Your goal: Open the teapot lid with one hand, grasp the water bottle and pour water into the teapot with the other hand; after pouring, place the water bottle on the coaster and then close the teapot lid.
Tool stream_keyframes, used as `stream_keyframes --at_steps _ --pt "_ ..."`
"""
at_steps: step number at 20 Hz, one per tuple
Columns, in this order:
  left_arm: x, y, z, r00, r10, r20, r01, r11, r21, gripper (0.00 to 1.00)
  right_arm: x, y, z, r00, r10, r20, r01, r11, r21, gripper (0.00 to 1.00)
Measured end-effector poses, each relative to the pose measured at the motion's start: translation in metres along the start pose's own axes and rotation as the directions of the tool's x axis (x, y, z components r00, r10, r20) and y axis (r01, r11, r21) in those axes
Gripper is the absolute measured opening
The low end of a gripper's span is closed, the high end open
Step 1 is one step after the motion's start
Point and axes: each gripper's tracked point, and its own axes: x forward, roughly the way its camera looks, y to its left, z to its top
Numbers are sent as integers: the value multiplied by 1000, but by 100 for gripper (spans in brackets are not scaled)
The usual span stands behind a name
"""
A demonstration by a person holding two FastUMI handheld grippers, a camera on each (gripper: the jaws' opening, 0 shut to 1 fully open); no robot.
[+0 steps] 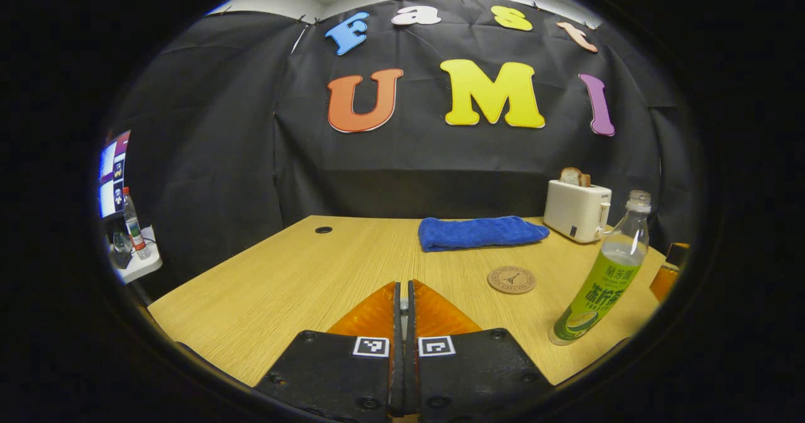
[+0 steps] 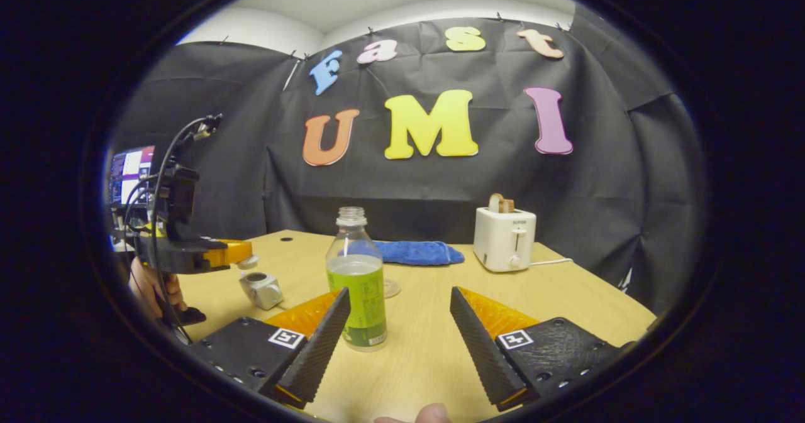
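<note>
A: Where is the water bottle (image 2: 356, 288)?

B: It stands on the table (image 2: 415, 347), between the 2 spread fingers of the right gripper (image 2: 400, 292). It is close to 1 finger. I cannot tell if it touches.

A: And the left gripper (image 2: 234, 253)?

B: Its fingers are pressed together. I think they pinch the teapot lid (image 2: 249, 261), just above the open teapot (image 2: 261, 289).

A: How do I grab well?

B: Slide sideways so the bottle is in the middle. Squeeze slowly on the green label. Keep it straight up. The coaster (image 2: 391, 288) is just behind it.
</note>
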Motion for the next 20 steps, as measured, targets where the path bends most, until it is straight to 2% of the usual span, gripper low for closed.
stream_keyframes --at_steps 1,5,12,13,14,15,16,20 --pt "-6 0 3 1000 -10 9 11 1000 -3 3 4 7 -4 1000 11 -8 -11 1000 -5 98" --pt "-28 0 8 999 -37 40 37 999 -10 3 28 32 -18 998 50 -49 -50 999 4 95" --pt "-37 26 7 998 -21 59 24 999 -37 3 66 41 -20 999 -4 -53 4 1000 1 96" --pt "-38 28 8 998 -18 62 21 999 -39 3 69 41 -19 998 -9 -58 9 1000 0 94" --pt "-37 30 9 997 -22 68 25 999 -41 3 70 43 -19 998 -7 -65 7 1000 3 84" --pt "-37 32 9 997 -27 70 30 999 -40 3 70 46 -19 998 -5 -69 5 1000 1 80" --pt "-37 34 11 997 -28 77 31 999 -35 3 71 49 -17 997 4 -74 -6 1000 -21 74" --pt "-36 41 16 994 -41 97 43 999 -21 3 87 55 8 998 12 -64 -26 974 -224 71"
